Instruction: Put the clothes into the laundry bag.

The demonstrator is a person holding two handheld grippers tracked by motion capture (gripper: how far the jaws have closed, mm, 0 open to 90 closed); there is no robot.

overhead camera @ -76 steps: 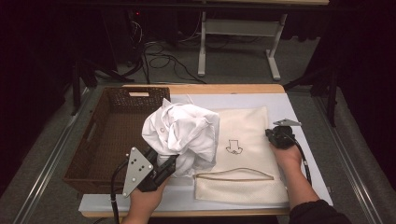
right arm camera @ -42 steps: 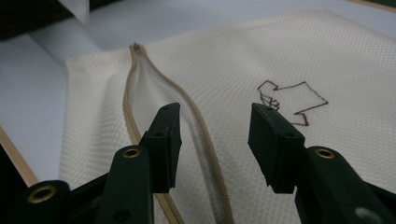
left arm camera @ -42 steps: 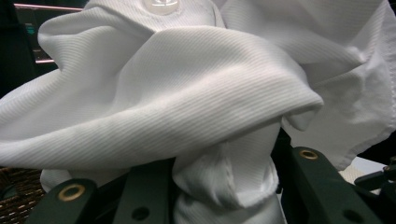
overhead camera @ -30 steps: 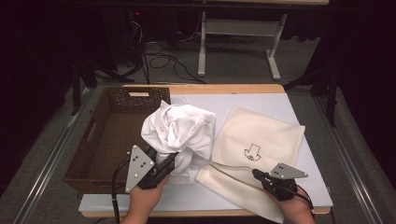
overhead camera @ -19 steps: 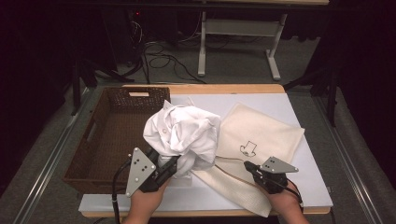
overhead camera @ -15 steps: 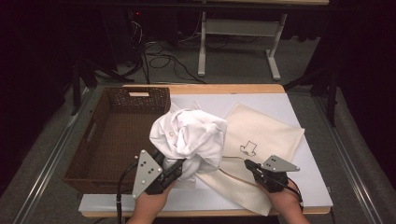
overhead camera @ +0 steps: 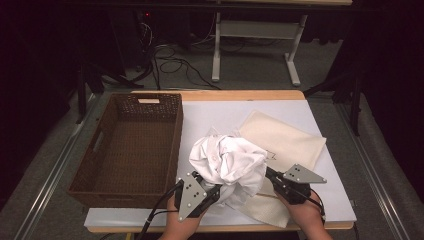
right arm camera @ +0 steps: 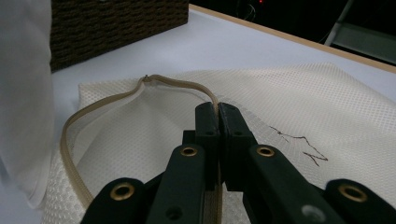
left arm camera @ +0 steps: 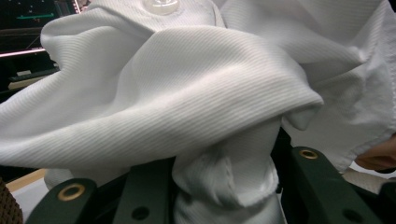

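A bunched white garment (overhead camera: 230,162) hangs over the near middle of the table, and my left gripper (overhead camera: 218,190) is shut on a twisted fold of it. In the left gripper view the cloth (left arm camera: 187,93) is pinched between the jaws of the left gripper (left arm camera: 224,186). A cream mesh bag (overhead camera: 285,140) lies to the right, partly under the garment. My right gripper (overhead camera: 272,176) is shut on the bag's zip edge, lifting it. The right gripper view shows the right gripper (right arm camera: 218,109) closed on that edge, the bag's mouth (right arm camera: 70,126) gaping to the left, and the garment (right arm camera: 23,93) beside it.
A brown woven basket (overhead camera: 135,145) stands empty on the table's left half, its wall (right arm camera: 116,23) visible behind the bag. A white sheet (overhead camera: 220,110) covers the tabletop. Cables and a desk frame (overhead camera: 250,45) lie on the floor beyond the far edge.
My left gripper has carried the garment rightward and lower, from beside the basket to over the bag's near corner. My right gripper dragged the bag's edge to the front earlier and now holds still.
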